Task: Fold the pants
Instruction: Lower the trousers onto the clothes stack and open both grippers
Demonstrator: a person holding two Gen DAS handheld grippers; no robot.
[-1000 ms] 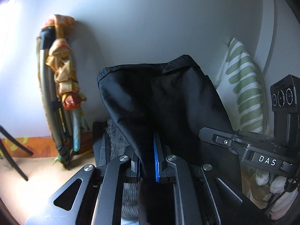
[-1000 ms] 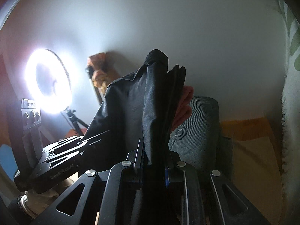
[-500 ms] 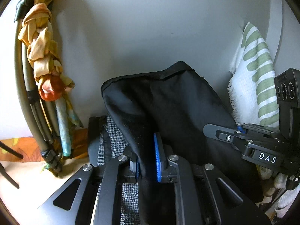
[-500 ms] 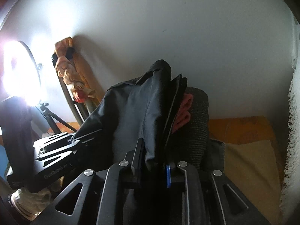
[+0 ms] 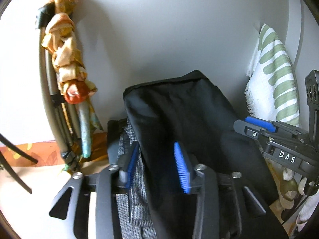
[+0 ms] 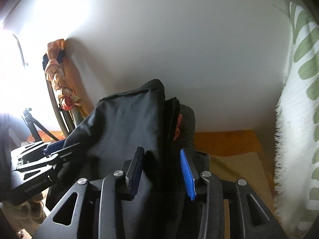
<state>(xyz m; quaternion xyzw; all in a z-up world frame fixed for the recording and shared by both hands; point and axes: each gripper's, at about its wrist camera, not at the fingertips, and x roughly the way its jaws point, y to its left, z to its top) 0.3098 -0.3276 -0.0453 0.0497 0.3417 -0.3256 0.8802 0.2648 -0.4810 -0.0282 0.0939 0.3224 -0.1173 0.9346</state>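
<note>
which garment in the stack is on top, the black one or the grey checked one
The black pants lie on top; the grey checked garment shows only underneath, at their left edge.

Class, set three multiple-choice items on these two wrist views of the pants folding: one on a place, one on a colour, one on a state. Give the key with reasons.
1. Where does the striped towel hang relative to the black pants in the left wrist view?
A. left
B. right
C. beneath

2. What colour are the towel's stripes?
A. green
B. red
C. blue

3. How do the left gripper jaws stand?
A. clamped flat on the cloth
B. apart, opening, cloth between them
C. apart around nothing

Key: 1 B, it hangs by the wall right of the pants. 2 A, green bars on white. 3 B, a gap shows beside each blue pad; the right gripper looks alike.
</note>
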